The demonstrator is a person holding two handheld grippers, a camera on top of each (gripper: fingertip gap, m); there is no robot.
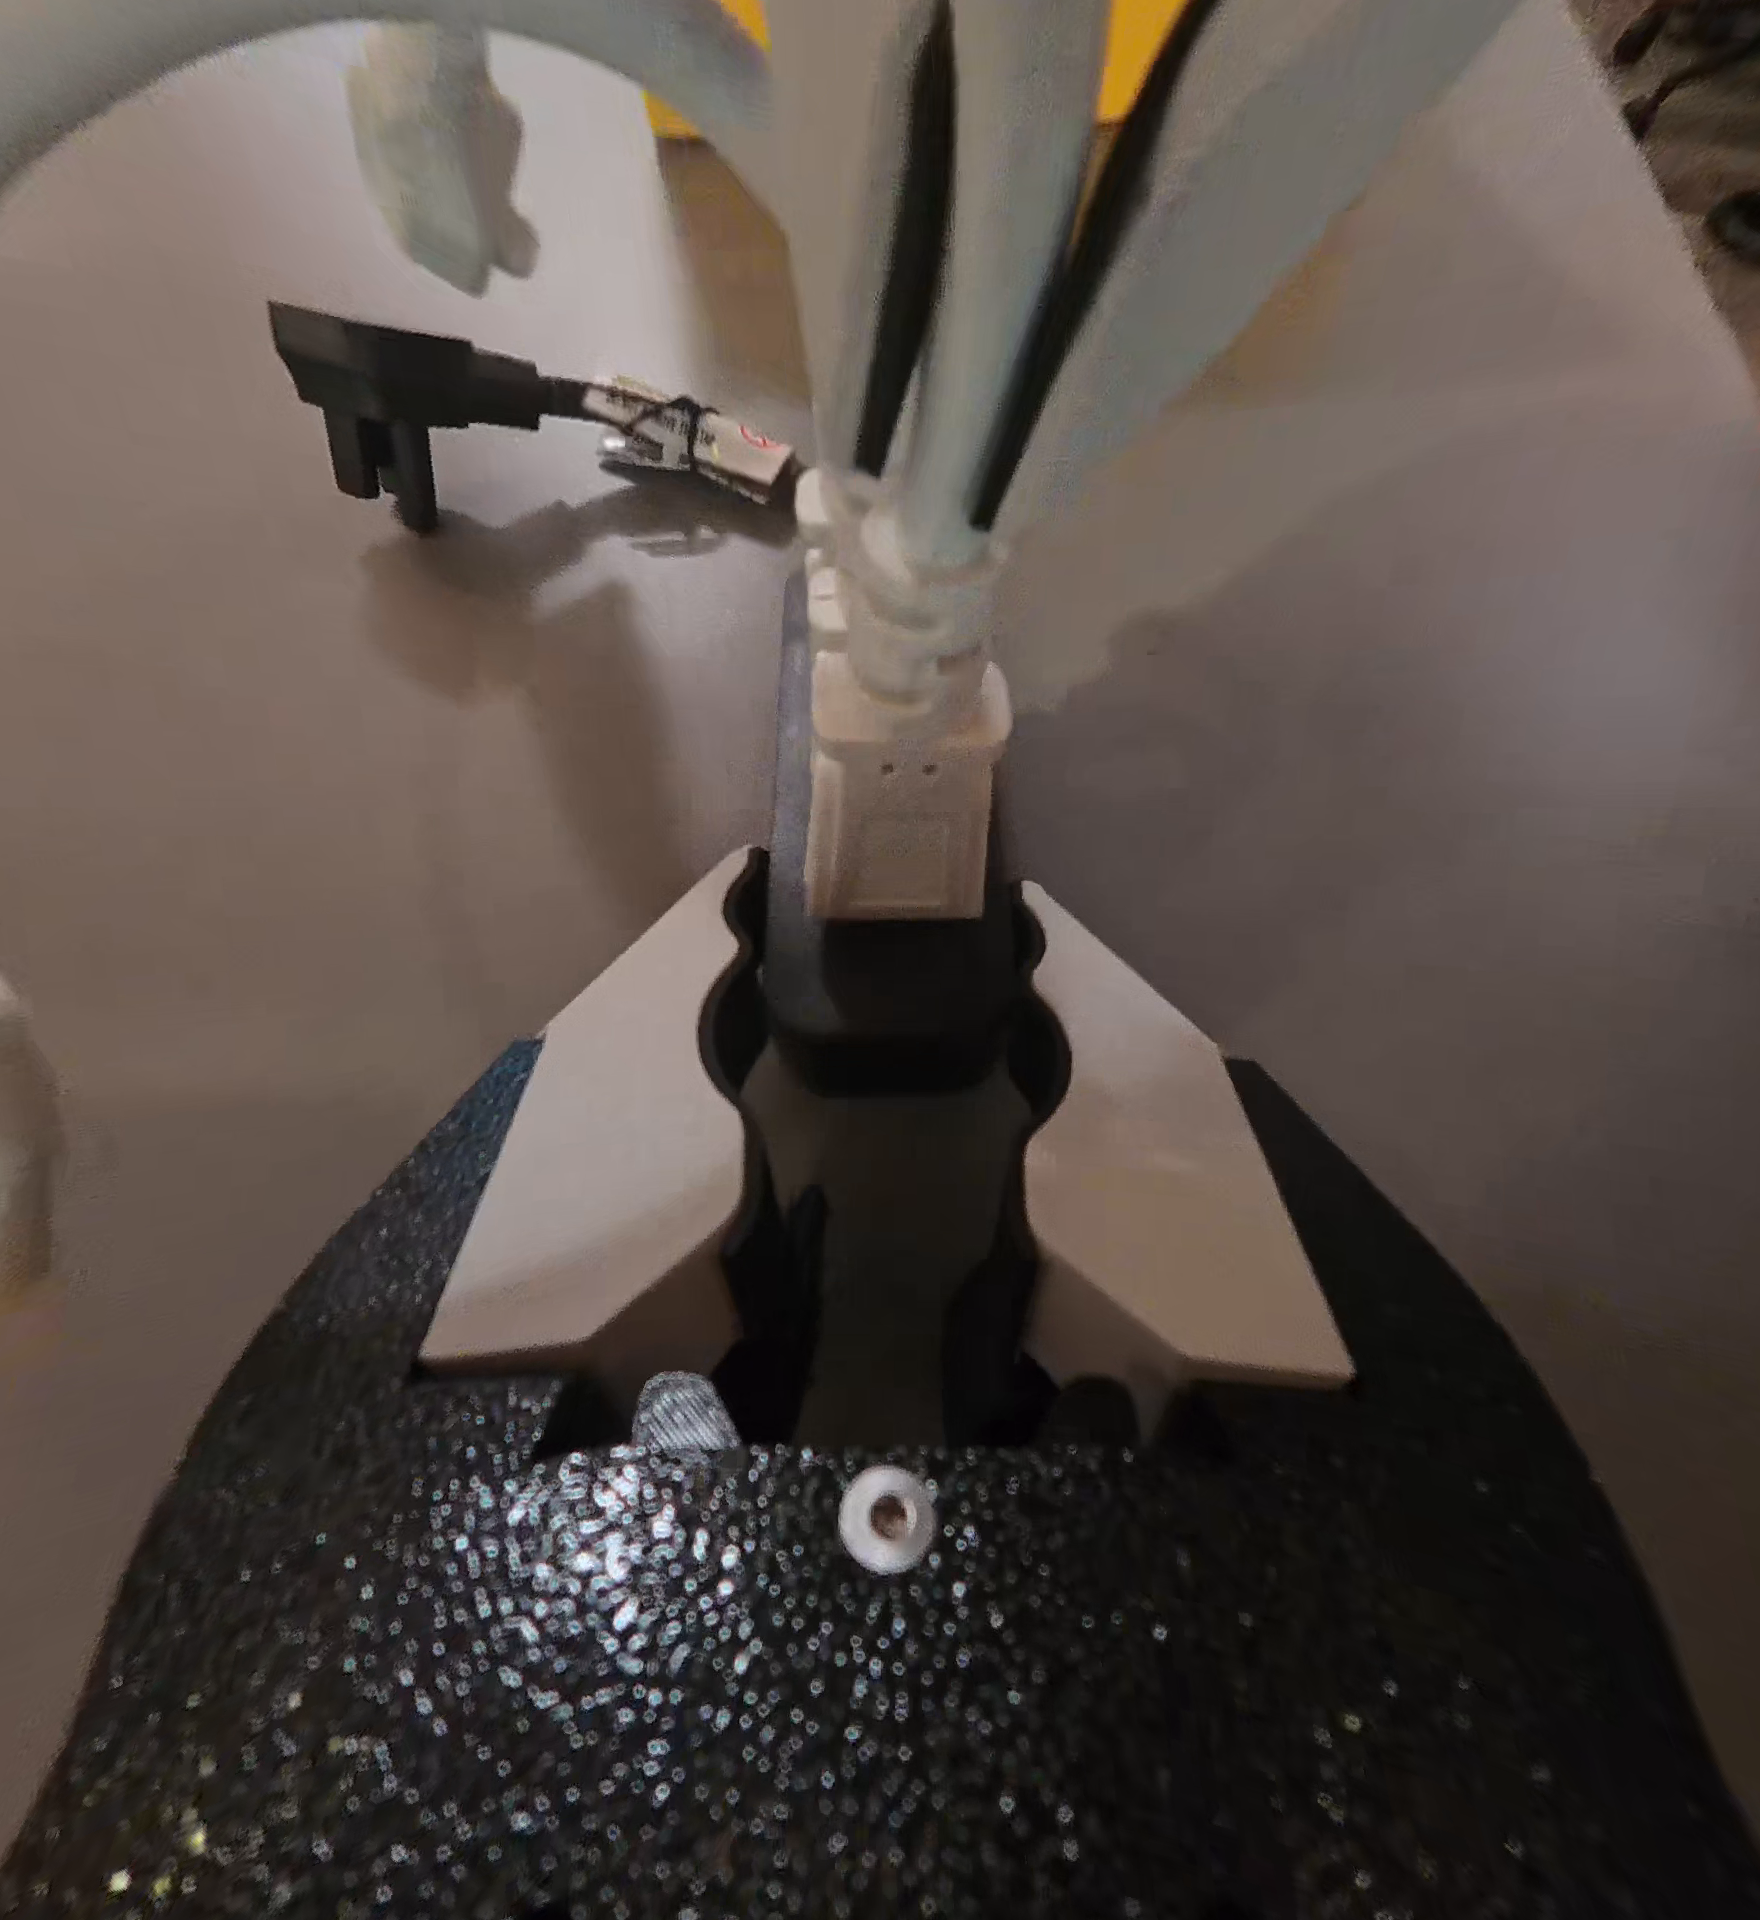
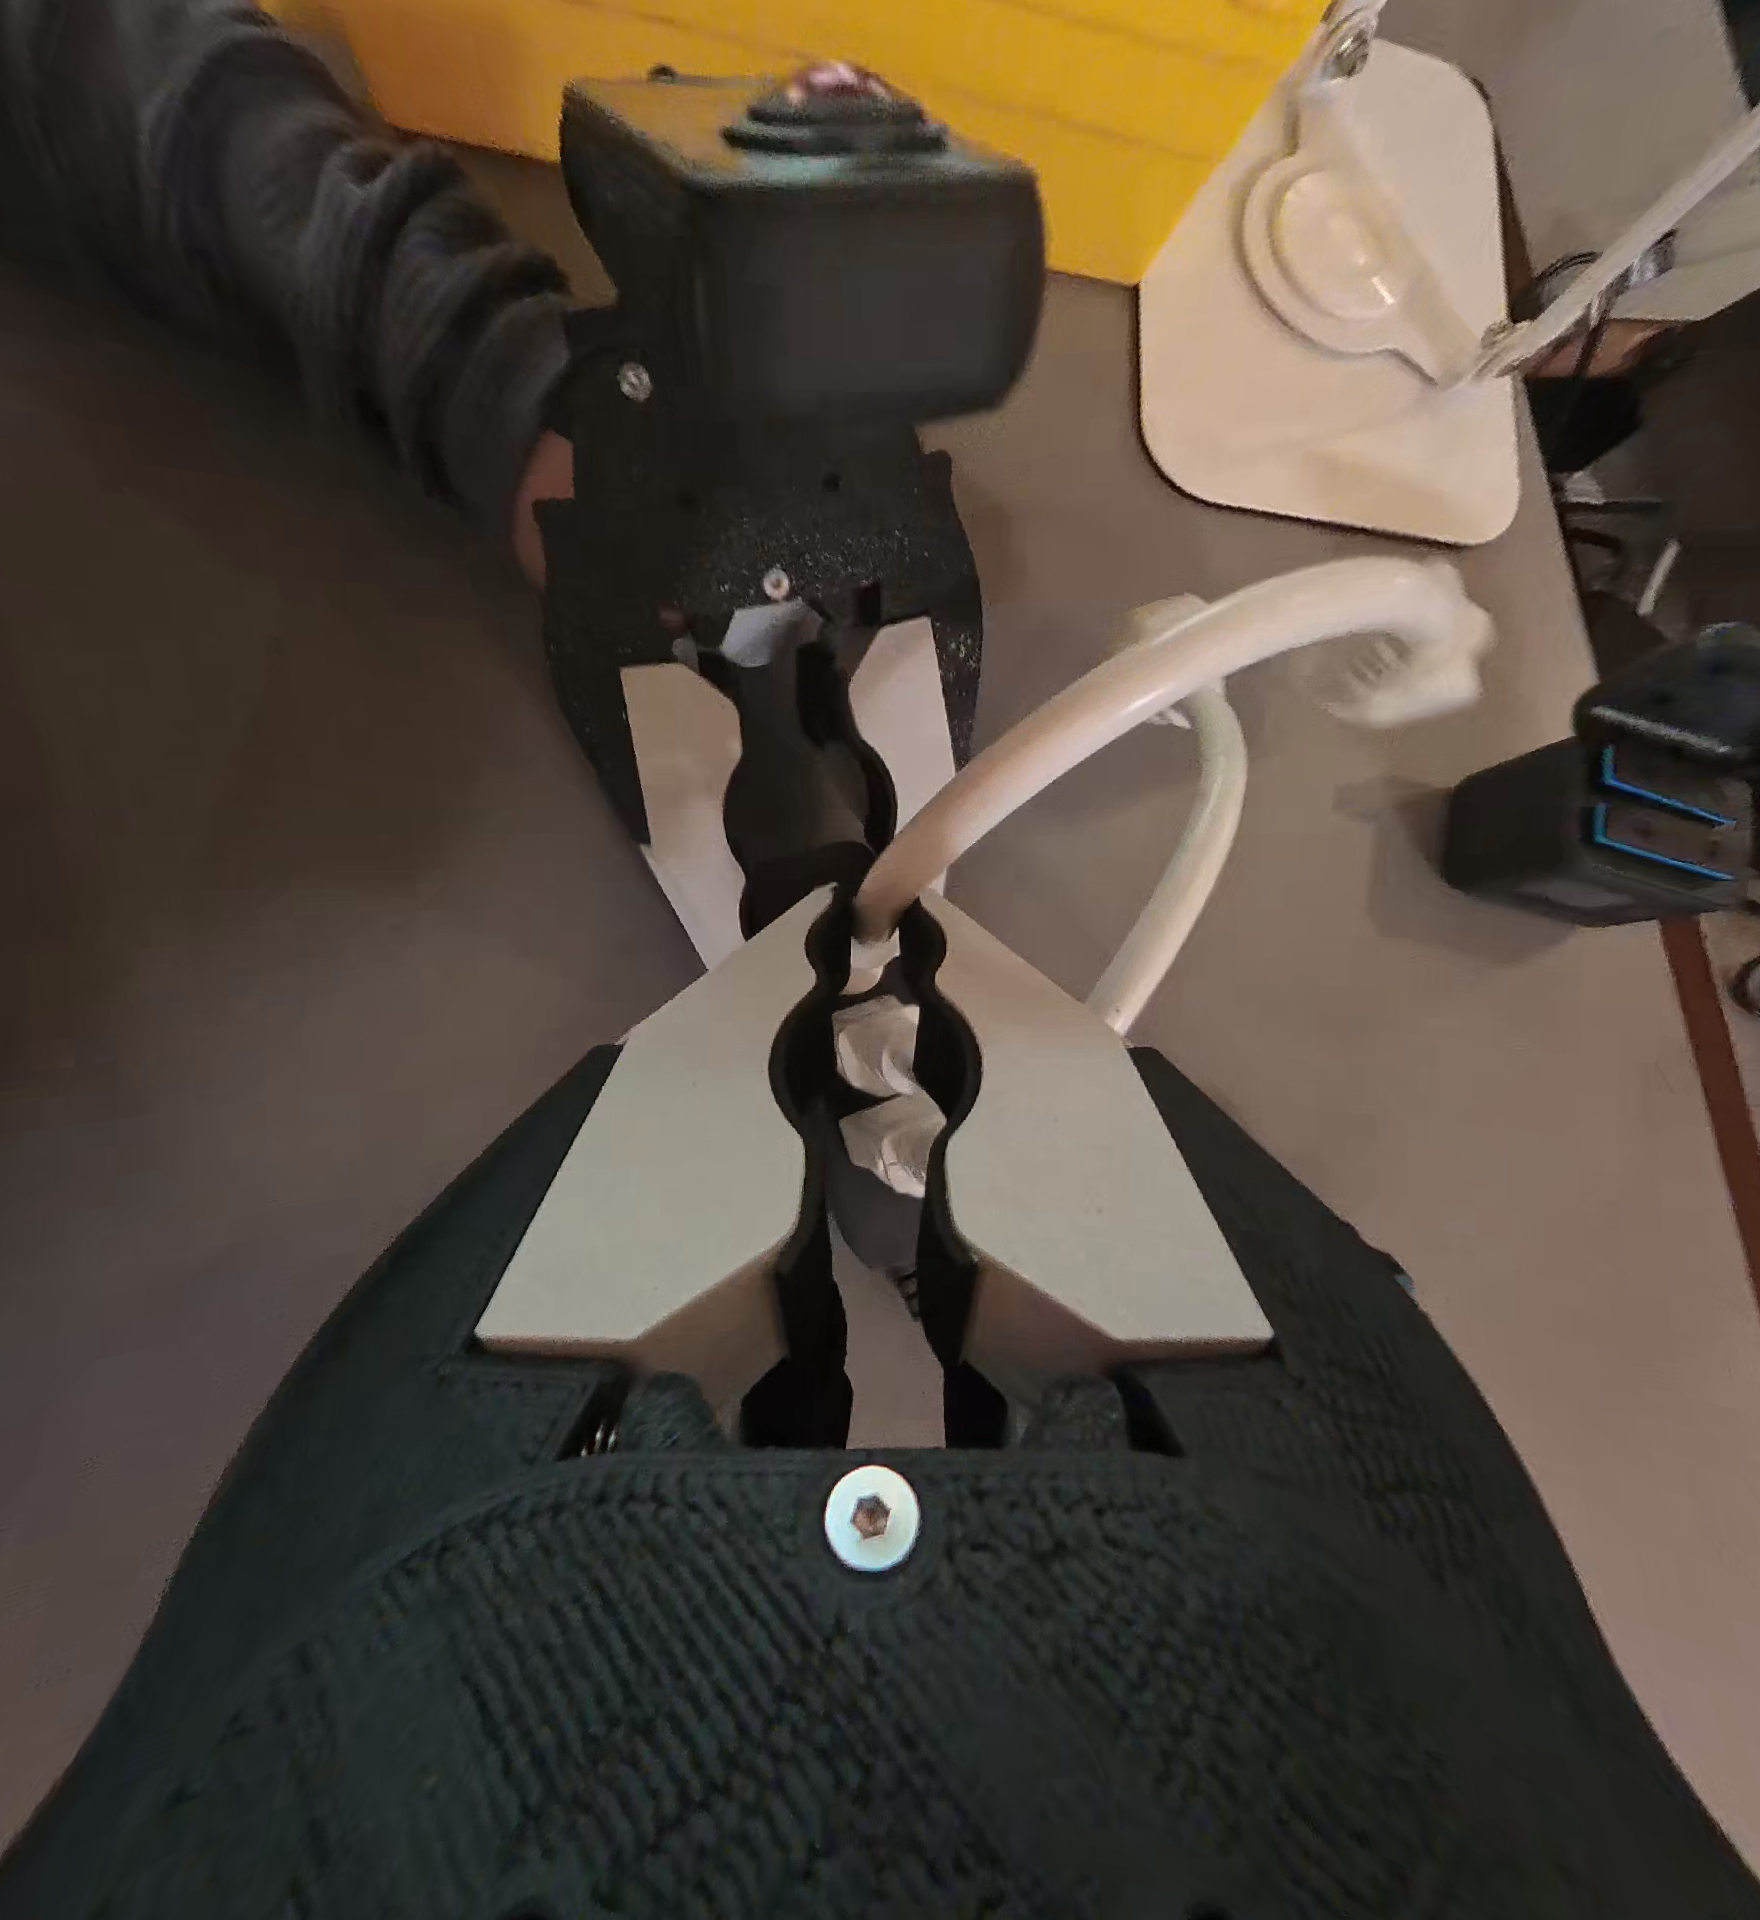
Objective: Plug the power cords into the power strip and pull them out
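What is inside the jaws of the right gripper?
The right gripper is shut on a white plug; its white cord curves out past the tips. The plug's prongs are hidden by the jaws.

A loose plug lies on the table, apparently left of the cords.
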